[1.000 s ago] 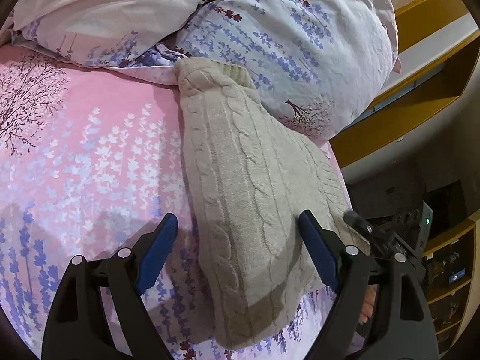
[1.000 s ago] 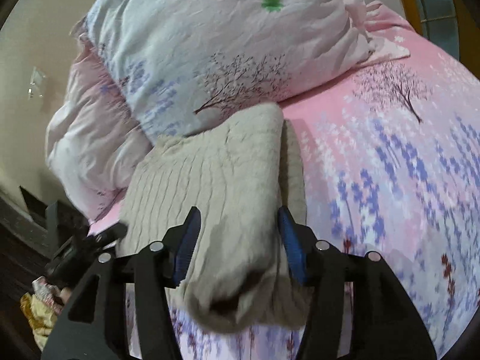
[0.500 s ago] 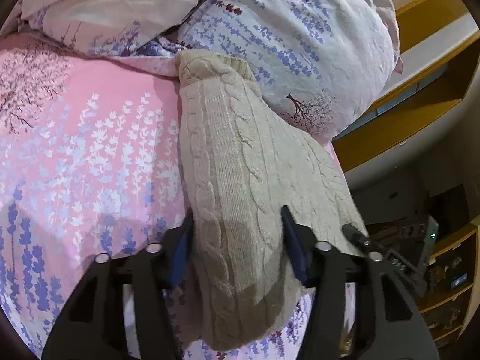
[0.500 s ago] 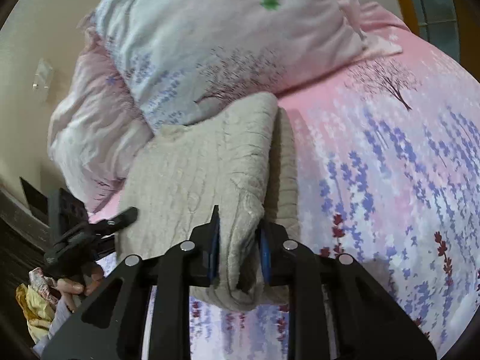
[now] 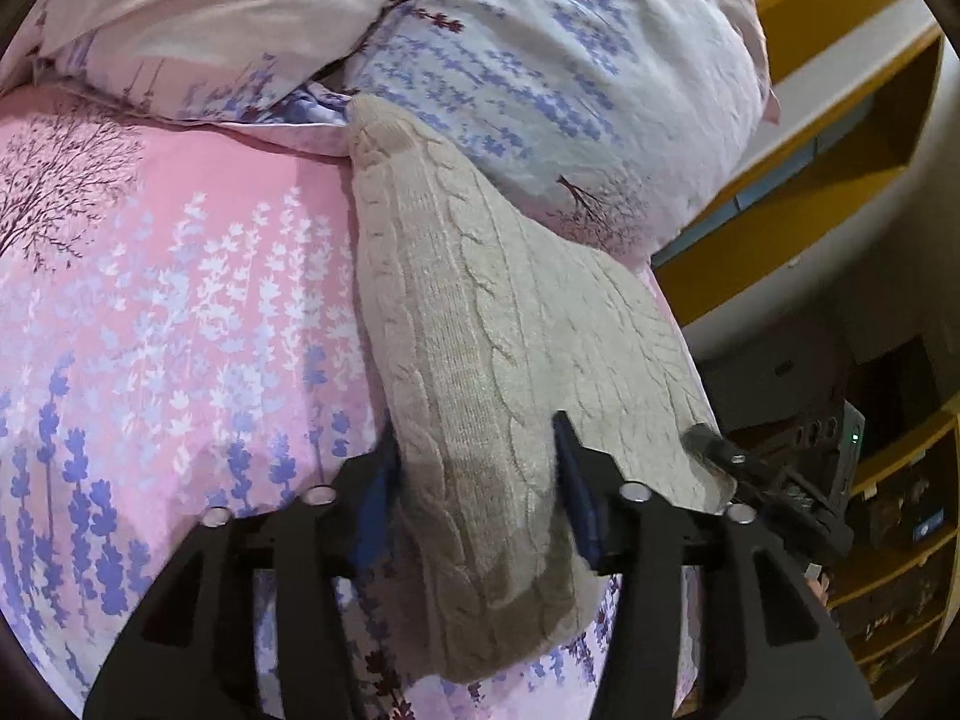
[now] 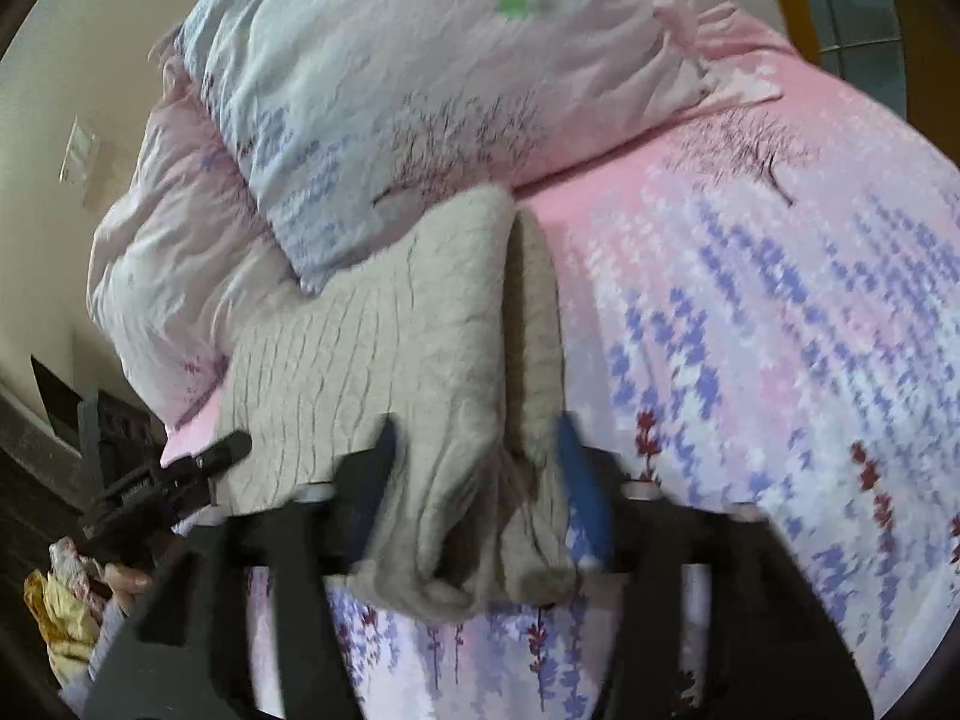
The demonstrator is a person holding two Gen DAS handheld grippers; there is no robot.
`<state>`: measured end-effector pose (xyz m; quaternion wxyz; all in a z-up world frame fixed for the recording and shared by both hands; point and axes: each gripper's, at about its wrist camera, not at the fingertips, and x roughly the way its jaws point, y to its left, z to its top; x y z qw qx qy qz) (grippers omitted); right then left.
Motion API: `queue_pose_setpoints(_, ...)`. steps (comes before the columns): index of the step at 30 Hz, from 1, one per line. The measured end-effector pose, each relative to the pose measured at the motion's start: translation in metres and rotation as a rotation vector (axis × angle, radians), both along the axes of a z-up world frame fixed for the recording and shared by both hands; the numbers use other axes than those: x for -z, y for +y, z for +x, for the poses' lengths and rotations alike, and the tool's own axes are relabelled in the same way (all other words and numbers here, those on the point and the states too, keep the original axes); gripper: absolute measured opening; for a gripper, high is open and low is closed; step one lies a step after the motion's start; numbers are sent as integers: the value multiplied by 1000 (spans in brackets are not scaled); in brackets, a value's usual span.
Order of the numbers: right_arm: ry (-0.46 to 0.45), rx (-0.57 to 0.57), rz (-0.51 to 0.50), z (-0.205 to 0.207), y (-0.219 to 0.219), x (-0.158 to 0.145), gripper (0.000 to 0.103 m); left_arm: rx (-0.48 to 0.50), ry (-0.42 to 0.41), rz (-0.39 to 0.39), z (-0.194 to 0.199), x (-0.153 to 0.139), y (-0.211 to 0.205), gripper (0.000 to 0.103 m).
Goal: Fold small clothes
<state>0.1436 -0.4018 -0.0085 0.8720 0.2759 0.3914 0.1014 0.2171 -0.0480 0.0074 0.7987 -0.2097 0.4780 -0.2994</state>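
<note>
A beige cable-knit sweater [image 5: 480,348] lies folded lengthwise on the pink flowered bedsheet [image 5: 180,300], its far end against the pillows. My left gripper [image 5: 474,474] is shut on the sweater's near folded edge. In the right wrist view the same sweater [image 6: 384,348] is bunched up between the blue pads of my right gripper [image 6: 474,480], which is partly open around the fold. The other gripper's tip [image 6: 222,456] shows at the left edge of the sweater there, and at the right edge in the left wrist view [image 5: 714,450].
Two large flowered pillows [image 5: 570,90] are stacked at the head of the bed, also in the right wrist view [image 6: 420,90]. The bed edge drops off to wooden shelves [image 5: 888,510] and a dark floor. A yellow cloth [image 6: 54,618] lies low at the left.
My left gripper closed onto the sweater's near edge. My right gripper closed tight on the fold half a second ago and has since widened; the right view is now blurred with motion.
</note>
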Motion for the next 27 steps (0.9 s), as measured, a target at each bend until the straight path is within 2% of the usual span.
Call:
queue_pose_setpoints(1,5,9,17,3,-4,-1,70,-14,0,15,1,-1,1,74)
queue_pose_setpoints(3,34,18,72,12,-11,2,71,-53,0,45,4,-2,1,84)
queue_pose_setpoints(4,44,17,98,17,-13,4,71,-58,7,42,6,-1,2,85)
queue_pose_setpoints(9,140,0,155,44,-13,19,73,-78,49,23,19,1,3,87)
queue_pose_setpoints(14,128,-3,173,52,-9,20,75,-88,22,74,21,-1,-7,87)
queue_pose_setpoints(16,113,-13,185,52,-8,21,71,-90,5,110,21,-3,-14,87)
queue_pose_setpoints(17,116,-26,192,53,-7,23,65,-88,-10,129,21,-5,-19,87)
queue_pose_setpoints(20,102,-34,209,54,-7,24,61,-64,-23,136,20,-7,-26,86)
queue_pose_setpoints(22,99,-35,235,53,-10,25,58,-57,-8,113,23,-5,-27,81)
queue_pose_setpoints(23,102,-35,242,53,-11,26,53,-54,2,92,24,-3,-27,79)
queue_pose_setpoints(27,102,-51,263,53,-12,29,36,-47,19,38,27,-1,-28,59)
